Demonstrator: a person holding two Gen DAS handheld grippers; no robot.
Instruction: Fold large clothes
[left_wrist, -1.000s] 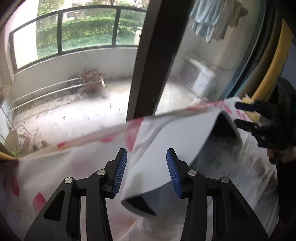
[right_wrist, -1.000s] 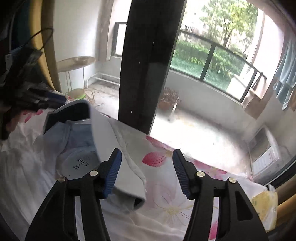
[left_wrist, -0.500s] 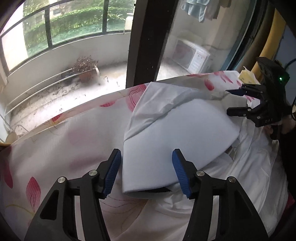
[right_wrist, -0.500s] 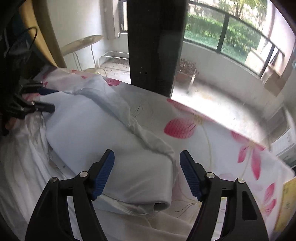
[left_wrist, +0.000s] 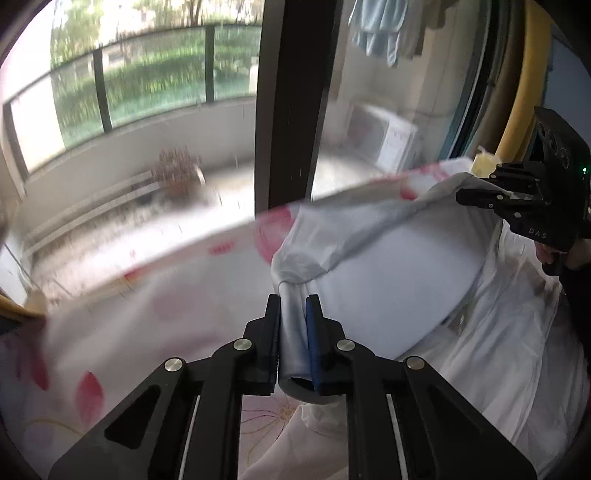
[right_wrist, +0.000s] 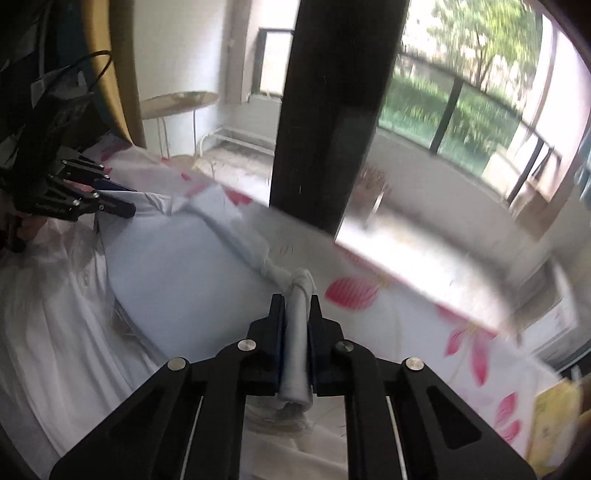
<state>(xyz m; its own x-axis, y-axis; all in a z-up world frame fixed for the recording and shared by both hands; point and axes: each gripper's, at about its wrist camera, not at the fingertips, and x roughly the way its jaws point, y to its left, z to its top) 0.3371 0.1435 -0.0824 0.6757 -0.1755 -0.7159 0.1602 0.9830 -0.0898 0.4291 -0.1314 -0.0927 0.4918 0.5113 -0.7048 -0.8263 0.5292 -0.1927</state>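
Note:
A pale blue garment (left_wrist: 388, 266) lies folded on the bed, its far edge bunched into a ridge. In the left wrist view my left gripper (left_wrist: 293, 299) has its jaws closing, and the pads press on the near end of that ridge. My right gripper (left_wrist: 476, 197) pinches the other end at the right. In the right wrist view the right gripper (right_wrist: 298, 297) is likewise closing, with a twisted roll of the same garment (right_wrist: 177, 266) clamped between its pads. The left gripper (right_wrist: 118, 201) grips the far corner at the left, and the ridge stretches between the two.
A white floral bedsheet (left_wrist: 147, 314) (right_wrist: 424, 314) covers the bed under the garment. Crumpled white bedding (left_wrist: 498, 332) (right_wrist: 55, 295) lies on the person's side. A dark window post (left_wrist: 291, 103) and balcony glass stand beyond the bed's far edge. A yellow object (right_wrist: 554, 413) sits at the bed's corner.
Half a second ago both grippers hung open above the flat folded garment. Now each has shut on an end of its far edge, and the cloth there is bunched and pulled taut.

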